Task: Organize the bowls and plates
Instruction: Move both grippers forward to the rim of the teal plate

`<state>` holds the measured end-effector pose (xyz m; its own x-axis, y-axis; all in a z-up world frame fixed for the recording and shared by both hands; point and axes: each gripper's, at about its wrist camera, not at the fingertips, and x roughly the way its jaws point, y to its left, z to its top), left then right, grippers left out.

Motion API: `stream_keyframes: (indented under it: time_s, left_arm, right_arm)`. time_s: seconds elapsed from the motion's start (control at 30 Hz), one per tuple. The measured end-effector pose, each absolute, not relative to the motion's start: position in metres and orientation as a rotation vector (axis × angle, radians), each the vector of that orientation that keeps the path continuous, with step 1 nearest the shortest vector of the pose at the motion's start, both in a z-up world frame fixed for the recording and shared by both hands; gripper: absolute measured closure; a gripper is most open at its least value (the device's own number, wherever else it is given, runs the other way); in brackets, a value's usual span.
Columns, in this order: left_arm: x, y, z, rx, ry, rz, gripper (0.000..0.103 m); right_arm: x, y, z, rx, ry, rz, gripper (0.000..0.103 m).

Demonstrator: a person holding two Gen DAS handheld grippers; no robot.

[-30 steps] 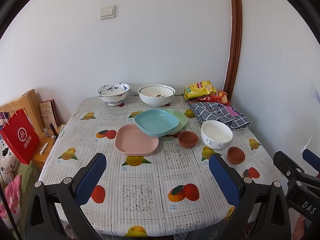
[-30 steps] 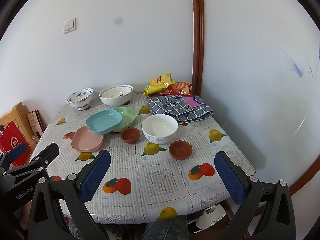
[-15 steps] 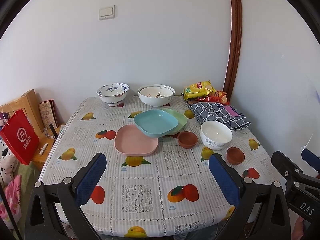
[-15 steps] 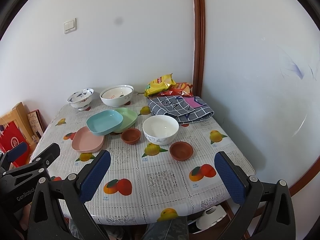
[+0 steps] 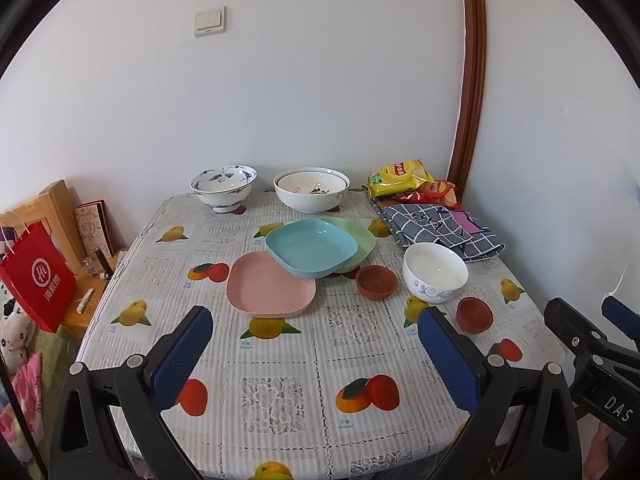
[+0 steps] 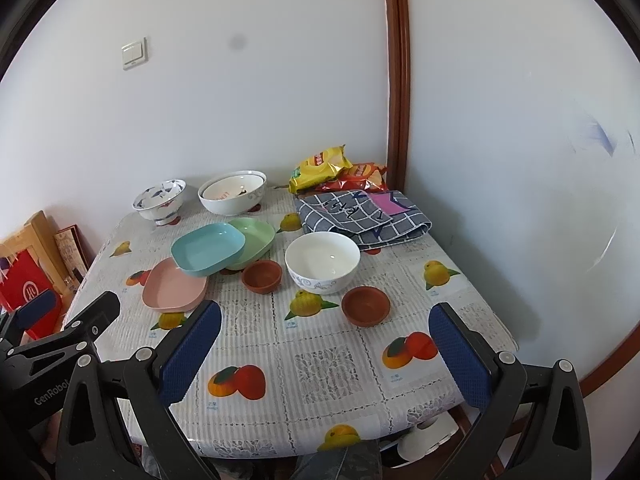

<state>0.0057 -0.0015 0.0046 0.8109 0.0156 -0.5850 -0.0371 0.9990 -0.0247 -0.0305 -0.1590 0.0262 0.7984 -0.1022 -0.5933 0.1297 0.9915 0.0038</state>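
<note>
**Q:** What fills the frame?

**A:** A desk under a fruit-print cloth, pushed into a white corner. Low in each wrist view, the left gripper and right gripper hang above its near edge, each with blue pads spread wide apart, holding and touching nothing.

**Q:** And the dishes?

**A:** At centre frame in the left view, a blue plate lies partly on a green plate and overlaps the far edge of a pink plate. At the back of the desk stand a wide white bowl, apparently with a second bowl nested inside, and a blue-patterned bowl. Right of centre sits a plain white bowl, between two small brown bowls.

**Q:** Anything else on the desk?

**A:** A checked cloth and snack bags in the far right corner. A red bag hangs at the left edge.

**Q:** What is unclear?

**A:** Most of the green plate is covered. The marks inside the wide bowl cannot be made out. Each gripper shows only partly at the other view's edge.
</note>
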Motion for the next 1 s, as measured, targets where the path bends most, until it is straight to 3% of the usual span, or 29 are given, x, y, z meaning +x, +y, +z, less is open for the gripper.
stream_keyframes:
  time_s: [1.0]
  left_arm:
    - [0.136,0.059,-0.026,-0.137,0.768,0.06,0.001]
  right_arm:
    - [0.1,-0.142,-0.002,0.081,0.733,-0.02,0.001]
